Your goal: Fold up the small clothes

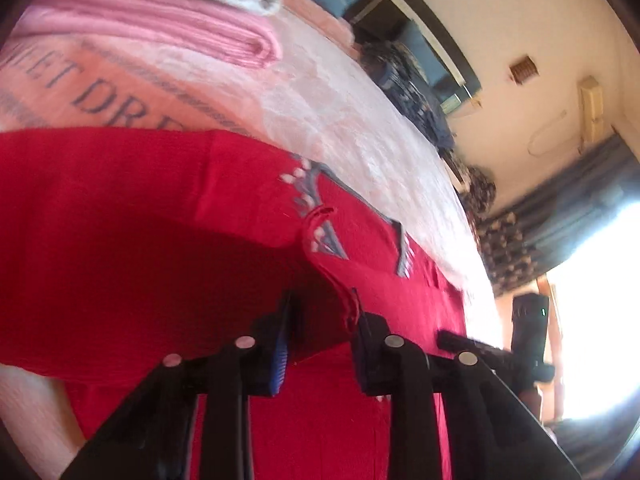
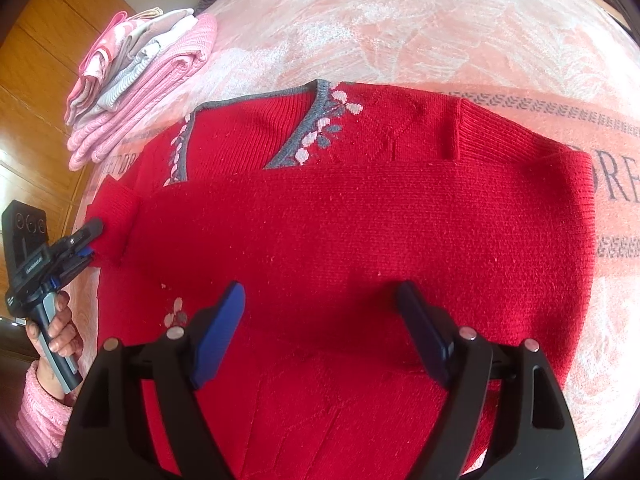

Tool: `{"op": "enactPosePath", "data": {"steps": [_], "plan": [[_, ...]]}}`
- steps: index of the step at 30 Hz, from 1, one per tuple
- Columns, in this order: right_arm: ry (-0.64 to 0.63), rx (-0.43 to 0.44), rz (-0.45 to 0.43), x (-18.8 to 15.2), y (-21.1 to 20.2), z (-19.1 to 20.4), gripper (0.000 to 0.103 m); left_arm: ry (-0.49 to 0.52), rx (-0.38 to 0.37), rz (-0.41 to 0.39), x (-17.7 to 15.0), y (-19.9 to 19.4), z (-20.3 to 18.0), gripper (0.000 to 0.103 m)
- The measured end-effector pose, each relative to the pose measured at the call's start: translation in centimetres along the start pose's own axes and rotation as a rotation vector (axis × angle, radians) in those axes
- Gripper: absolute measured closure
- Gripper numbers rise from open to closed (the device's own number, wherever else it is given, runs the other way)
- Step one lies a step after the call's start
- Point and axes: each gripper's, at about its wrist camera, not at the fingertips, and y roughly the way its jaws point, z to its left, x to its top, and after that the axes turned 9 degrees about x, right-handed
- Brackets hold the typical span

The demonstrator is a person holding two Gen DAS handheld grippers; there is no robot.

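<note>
At nine o'clock I see my left gripper (image 2: 95,240) pinching the ribbed cuff of the red knit sweater (image 2: 360,232), which lies flat on the plush pink blanket (image 2: 400,32). My right gripper (image 2: 320,320) hovers released above its fine-ribbed body; folded pink clothes (image 2: 136,92) are stacked at ten o'clock.

The pink blanket (image 1: 132,92) bears partly hidden lettering: "DRE".

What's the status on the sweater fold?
Left gripper shut on sleeve cuff, folding it in. Right gripper open, hovering over red sweater. Sweater flat on blanket. Folded stack off to the side, nothing blocking.
</note>
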Motion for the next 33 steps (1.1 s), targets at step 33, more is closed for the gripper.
{"op": "enactPosePath", "data": {"steps": [33], "plan": [[-0.039, 0.137, 0.223, 4.3, 10.9, 15.3, 0.057, -0.122, 0.525, -0.130, 1.2, -11.0, 11.4, 0.029]]}}
